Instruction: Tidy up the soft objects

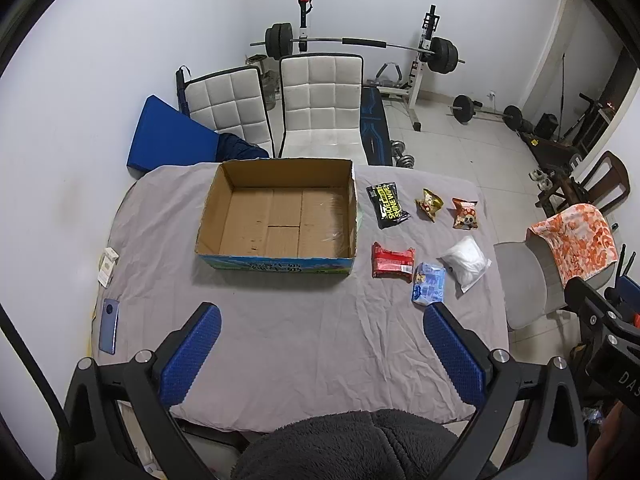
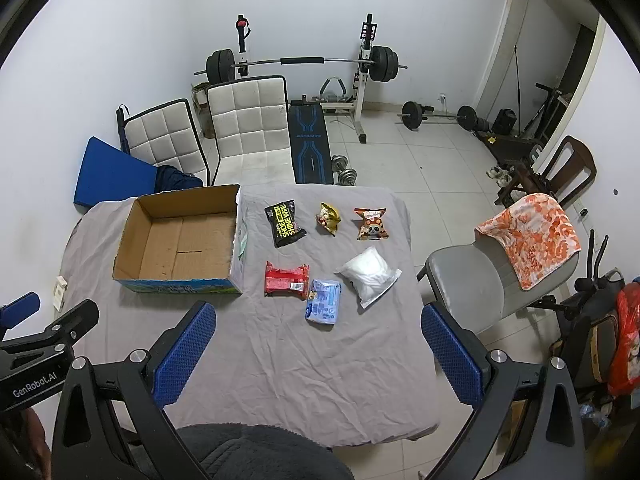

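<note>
Six soft packets lie on a desk (image 2: 280, 360) under a wrinkled grey cloth, beside an open, empty cardboard box (image 2: 180, 240). A black pack (image 2: 285, 222) reads "SHOE SHINE WIPE". With it are a gold snack bag (image 2: 329, 217), an orange snack bag (image 2: 371, 223) with a panda face, a red packet (image 2: 286, 279), a pale blue pack (image 2: 324, 306) and a white pouch (image 2: 369, 276). Both tools hang empty, fingers spread wide. The packets lie ahead of the right tool (image 2: 316, 356); they sit ahead and right of the left tool (image 1: 320, 356), the box straight before it.
</note>
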